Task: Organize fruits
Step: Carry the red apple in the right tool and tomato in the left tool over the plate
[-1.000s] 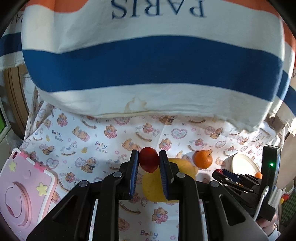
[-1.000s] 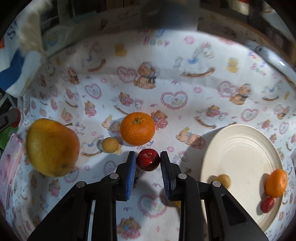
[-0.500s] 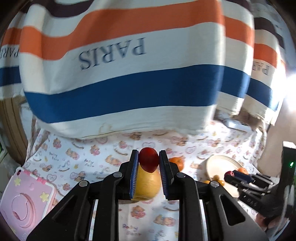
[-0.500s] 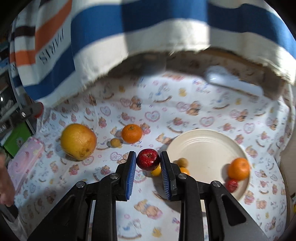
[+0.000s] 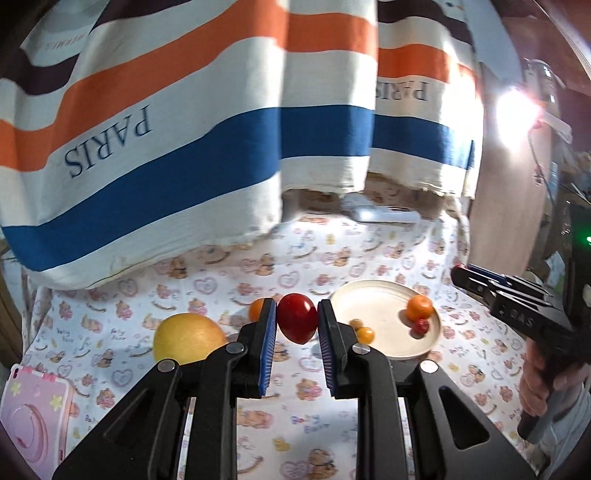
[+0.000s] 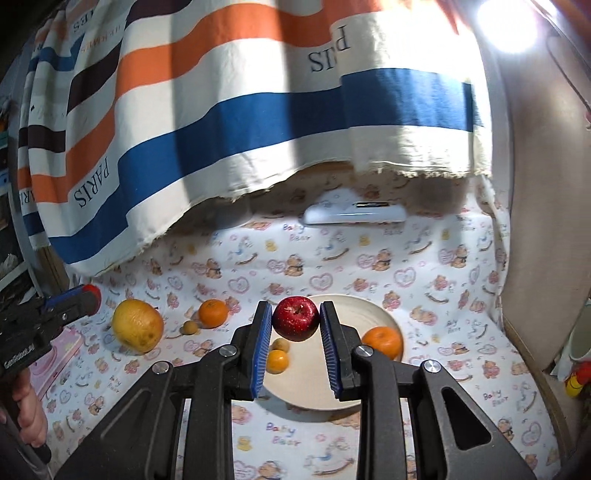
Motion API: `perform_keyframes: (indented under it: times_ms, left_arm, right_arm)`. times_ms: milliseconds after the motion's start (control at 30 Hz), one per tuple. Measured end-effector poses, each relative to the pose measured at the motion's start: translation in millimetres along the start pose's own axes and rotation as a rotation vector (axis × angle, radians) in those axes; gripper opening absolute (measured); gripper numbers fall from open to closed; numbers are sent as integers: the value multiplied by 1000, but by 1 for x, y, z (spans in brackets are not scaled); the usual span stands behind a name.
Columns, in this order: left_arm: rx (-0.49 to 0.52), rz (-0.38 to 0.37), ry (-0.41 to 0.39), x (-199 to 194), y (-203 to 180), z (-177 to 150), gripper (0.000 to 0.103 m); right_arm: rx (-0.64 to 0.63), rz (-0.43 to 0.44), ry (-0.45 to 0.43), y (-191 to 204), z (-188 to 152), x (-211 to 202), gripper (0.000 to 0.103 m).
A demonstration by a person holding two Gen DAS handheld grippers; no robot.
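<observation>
My left gripper (image 5: 297, 320) is shut on a small pointed red fruit (image 5: 297, 322), held in the air over the cloth. In the right wrist view my right gripper (image 6: 295, 319) is shut on a red apple (image 6: 295, 318) above the near-left part of a cream plate (image 6: 295, 376). The plate (image 5: 373, 306) holds an orange (image 6: 382, 342), two small yellow fruits (image 6: 277, 361) and a small red fruit (image 5: 421, 326). On the cloth to its left lie a large yellow fruit (image 6: 137, 325), a second orange (image 6: 212, 313) and a small brownish fruit (image 6: 190, 326).
A striped towel (image 6: 221, 110) hangs over the back of the bear-print cloth (image 6: 332, 266), with a white device (image 6: 354, 214) under its hem. A pink case (image 5: 33, 410) lies at the left edge. A bright lamp (image 6: 508, 22) glares top right. A mug (image 6: 580, 339) stands at the right.
Both grippers have risen and drawn back, each keeping its fruit. The right one carried the apple from beside the loose orange to above the plate. The left one swung towards the plate.
</observation>
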State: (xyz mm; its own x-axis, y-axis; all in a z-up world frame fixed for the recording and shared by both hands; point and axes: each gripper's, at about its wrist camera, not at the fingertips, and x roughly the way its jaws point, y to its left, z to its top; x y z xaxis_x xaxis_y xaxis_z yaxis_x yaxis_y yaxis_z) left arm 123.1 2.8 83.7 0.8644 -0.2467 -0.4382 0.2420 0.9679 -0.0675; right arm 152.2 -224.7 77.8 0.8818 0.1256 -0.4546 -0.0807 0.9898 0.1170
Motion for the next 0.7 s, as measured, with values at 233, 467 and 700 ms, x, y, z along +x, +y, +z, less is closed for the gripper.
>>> perform_keyframes:
  times_ms: [233, 467, 700]
  left_arm:
    - [31, -14, 23, 10, -11, -9, 21]
    - [44, -2, 39, 29, -29, -12, 21]
    - [81, 5, 86, 57, -66, -4, 21]
  right_arm:
    - [15, -15, 10, -13, -8, 9, 28]
    - [21, -85, 10, -26, -13, 17, 28]
    - [50, -143, 89, -43, -20, 38, 28]
